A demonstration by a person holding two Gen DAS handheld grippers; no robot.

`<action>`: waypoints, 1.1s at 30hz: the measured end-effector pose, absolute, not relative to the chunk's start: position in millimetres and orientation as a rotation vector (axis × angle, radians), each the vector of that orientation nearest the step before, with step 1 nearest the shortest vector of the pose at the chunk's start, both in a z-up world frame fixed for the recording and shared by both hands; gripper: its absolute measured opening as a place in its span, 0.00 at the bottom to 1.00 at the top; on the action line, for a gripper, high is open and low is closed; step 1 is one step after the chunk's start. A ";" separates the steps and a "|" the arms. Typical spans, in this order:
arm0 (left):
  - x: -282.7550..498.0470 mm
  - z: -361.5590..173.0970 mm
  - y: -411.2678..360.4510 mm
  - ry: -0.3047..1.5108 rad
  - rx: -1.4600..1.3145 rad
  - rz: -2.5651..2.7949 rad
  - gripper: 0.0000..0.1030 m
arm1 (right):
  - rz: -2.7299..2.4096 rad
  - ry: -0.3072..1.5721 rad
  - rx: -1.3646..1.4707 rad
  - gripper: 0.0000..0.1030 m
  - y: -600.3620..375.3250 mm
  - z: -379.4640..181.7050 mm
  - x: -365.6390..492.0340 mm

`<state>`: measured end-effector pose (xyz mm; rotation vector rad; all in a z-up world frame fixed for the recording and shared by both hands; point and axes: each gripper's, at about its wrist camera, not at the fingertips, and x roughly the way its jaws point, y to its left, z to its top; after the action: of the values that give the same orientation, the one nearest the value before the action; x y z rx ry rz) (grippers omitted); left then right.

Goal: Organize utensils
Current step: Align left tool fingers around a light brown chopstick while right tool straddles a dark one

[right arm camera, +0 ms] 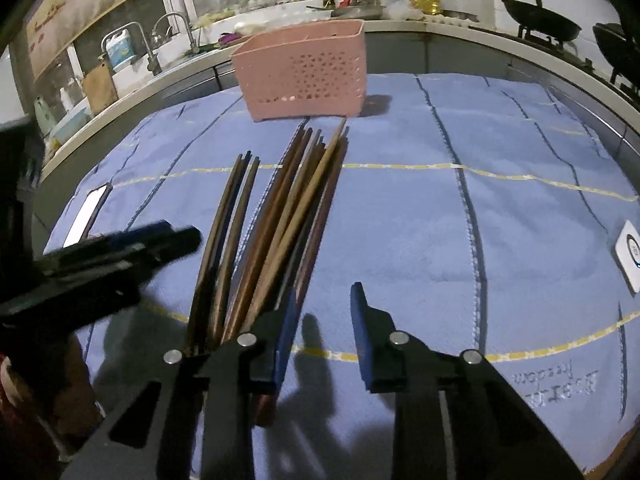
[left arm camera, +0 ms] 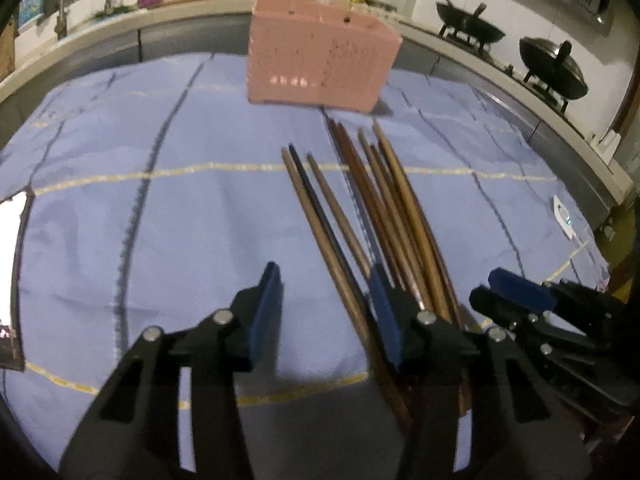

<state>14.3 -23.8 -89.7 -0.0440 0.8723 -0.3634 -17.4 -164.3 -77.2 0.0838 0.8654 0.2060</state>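
Observation:
Several brown wooden chopsticks lie on the blue cloth (left arm camera: pixel 160 220) in two bunches, a small left bunch (left arm camera: pixel 320 216) (right arm camera: pixel 228 216) and a bigger right bunch (left arm camera: pixel 392 208) (right arm camera: pixel 296 208). Their tips point at a pink perforated basket (left arm camera: pixel 320 64) (right arm camera: pixel 304 72) standing at the far edge. My left gripper (left arm camera: pixel 324 284) hangs low and open over the near ends. The left bunch runs through its gap close to the right finger, and the pads do not press on it. My right gripper (right arm camera: pixel 324 300) is open over bare cloth, just right of the bigger bunch.
A lit phone (right arm camera: pixel 86 216) lies at the cloth's left edge and a small white device (right arm camera: pixel 630 256) at its right edge. Behind the table runs a counter with sink taps (right arm camera: pixel 172 28), bottles and black woks (left arm camera: pixel 472 28) on a stove.

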 end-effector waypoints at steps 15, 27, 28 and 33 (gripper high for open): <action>22.1 -95.6 -29.3 0.867 0.037 -0.321 0.34 | 0.263 0.875 0.133 0.28 -153.7 -77.3 1.4; 28.5 -94.9 -25.0 0.855 0.050 -0.329 0.27 | 0.224 0.909 0.173 0.26 -171.6 -86.3 7.8; 30.1 -94.9 -24.0 0.852 0.055 -0.324 0.27 | 0.213 0.908 0.179 0.26 -176.6 -86.5 7.1; 38.5 -95.6 -21.0 0.830 0.091 -0.301 0.21 | 0.171 0.908 0.226 0.26 -198.3 -86.7 3.3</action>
<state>38.5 -21.0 -95.6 0.0906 0.8300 -0.3008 3.3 -198.3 -86.7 0.2259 0.9082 0.1713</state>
